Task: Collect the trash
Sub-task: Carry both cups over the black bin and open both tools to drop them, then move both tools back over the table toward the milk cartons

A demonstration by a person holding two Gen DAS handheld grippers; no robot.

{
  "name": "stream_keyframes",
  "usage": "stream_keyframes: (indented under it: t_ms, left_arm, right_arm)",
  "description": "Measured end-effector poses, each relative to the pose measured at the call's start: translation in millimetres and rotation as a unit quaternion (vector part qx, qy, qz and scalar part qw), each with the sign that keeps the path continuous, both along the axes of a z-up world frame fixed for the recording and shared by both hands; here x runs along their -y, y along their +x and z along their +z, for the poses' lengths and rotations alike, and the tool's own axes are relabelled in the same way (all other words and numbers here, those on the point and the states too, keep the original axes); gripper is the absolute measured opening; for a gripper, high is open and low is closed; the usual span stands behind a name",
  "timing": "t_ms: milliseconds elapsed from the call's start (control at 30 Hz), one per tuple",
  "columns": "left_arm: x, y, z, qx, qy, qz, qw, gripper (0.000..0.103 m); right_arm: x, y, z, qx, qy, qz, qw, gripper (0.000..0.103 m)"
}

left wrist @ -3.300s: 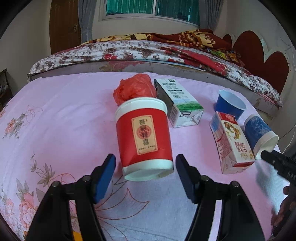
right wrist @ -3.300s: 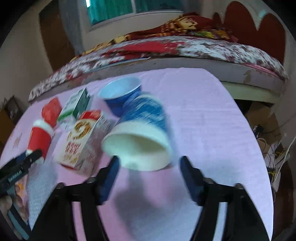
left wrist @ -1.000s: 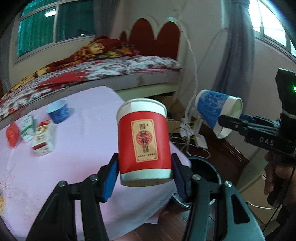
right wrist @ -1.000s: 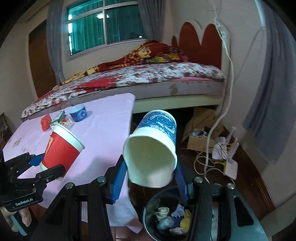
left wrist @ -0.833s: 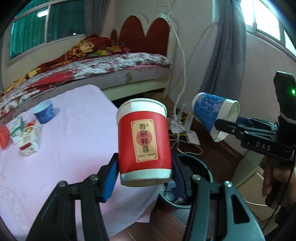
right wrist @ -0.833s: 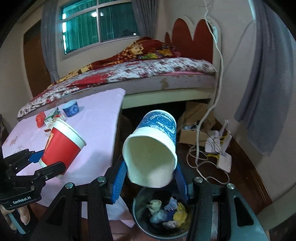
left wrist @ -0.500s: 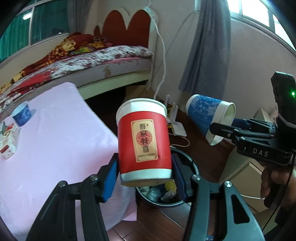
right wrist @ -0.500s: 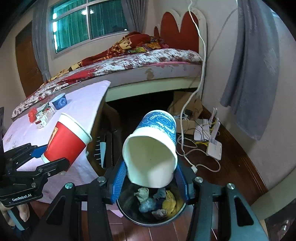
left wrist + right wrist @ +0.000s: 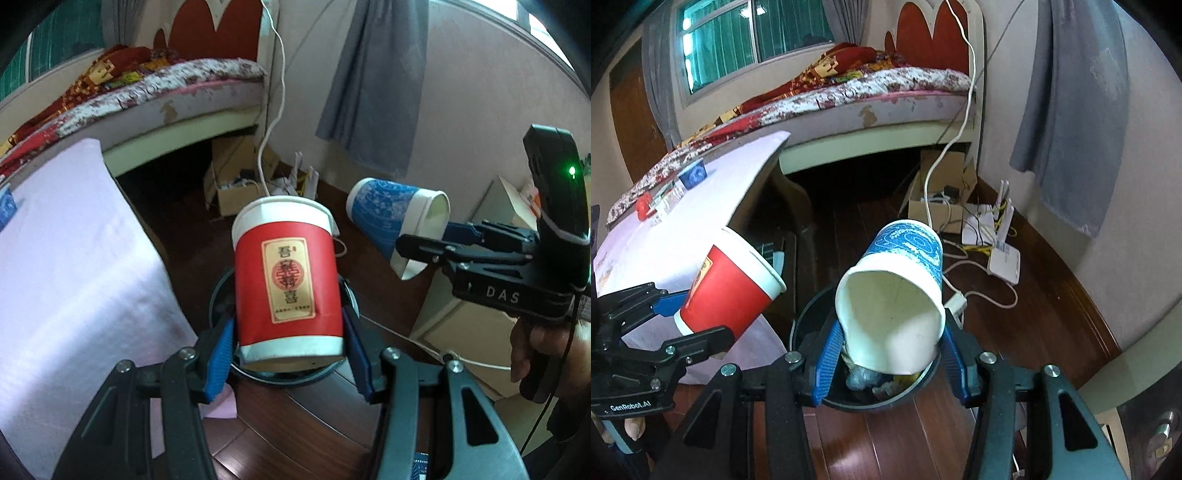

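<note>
Both cups moved from table to above bin (image 9: pixel 812 314); left gripper (image 9: pixel 288 350) clamps red cup (image 9: pixel 288 280), right gripper (image 9: pixel 890 362) blue cup (image 9: pixel 901 291)

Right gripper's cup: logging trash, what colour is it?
The cup is blue with a white pattern outside, white inside; clearest in the right wrist view.

Red cup (image 9: pixel 288 280) with a gold label and blue-patterned cup (image 9: pixel 897 299), both clamped, tilted above the dark round bin (image 9: pixel 809 314) holding crumpled trash
</note>
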State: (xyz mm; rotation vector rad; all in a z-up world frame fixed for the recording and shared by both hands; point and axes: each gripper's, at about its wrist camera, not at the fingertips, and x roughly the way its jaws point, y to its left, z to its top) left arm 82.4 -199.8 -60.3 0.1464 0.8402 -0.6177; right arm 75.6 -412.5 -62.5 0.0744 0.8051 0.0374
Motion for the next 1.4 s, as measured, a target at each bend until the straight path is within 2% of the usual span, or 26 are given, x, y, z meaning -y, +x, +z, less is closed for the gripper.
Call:
stream_keyframes:
  t_ms: [233,400,600,800,833,900,933,967,1200,1333,1400]
  left_arm:
    - [14,3,-23,-0.027,0.008,0.004,0.9996,0.055]
    - [18,15,-53,-0.06,0.014,0.019,0.9979,0.056]
    - [25,33,-90,-0.094,0.025,0.026,0.9949,0.056]
    - [29,48,-113,-0.113,0.031,0.036,0.9925,0.056]
    - [30,49,-116,-0.118,0.03,0.037,0.9919,0.057]
    - [28,54,-121,-0.133,0.019,0.032,0.9904,0.061]
    - [29,55,-124,-0.139,0.02,0.035,0.9895,0.07]
    - [29,57,-127,-0.142,0.026,0.04,0.9887,0.083]
    - [19,40,-123,-0.138,0.045,0.057,0.9878,0.086]
    - [8,25,-102,-0.119,0.041,0.068,0.9897,0.086]
    - [-1,16,-85,-0.105,0.036,0.077,0.9908,0.09]
  right_arm:
    - [9,-4,-28,-0.027,-0.002,0.006,1.0,0.054]
    - [13,-1,-63,-0.06,0.003,0.02,0.998,0.054]
    - [10,20,-106,-0.096,0.006,0.053,0.994,0.055]
    - [5,47,-127,-0.11,0.015,0.092,0.99,0.057]
    - [4,52,-128,-0.111,0.018,0.099,0.989,0.059]
    - [2,63,-129,-0.107,0.021,0.109,0.988,0.072]
    - [2,66,-129,-0.103,0.021,0.106,0.989,0.087]
    - [5,71,-128,-0.101,0.019,0.095,0.99,0.094]
    - [39,75,-110,-0.087,0.046,0.035,0.995,0.094]
    - [42,72,-86,-0.068,0.042,0.015,0.997,0.098]
    - [36,72,-68,-0.056,0.036,0.005,0.998,0.101]
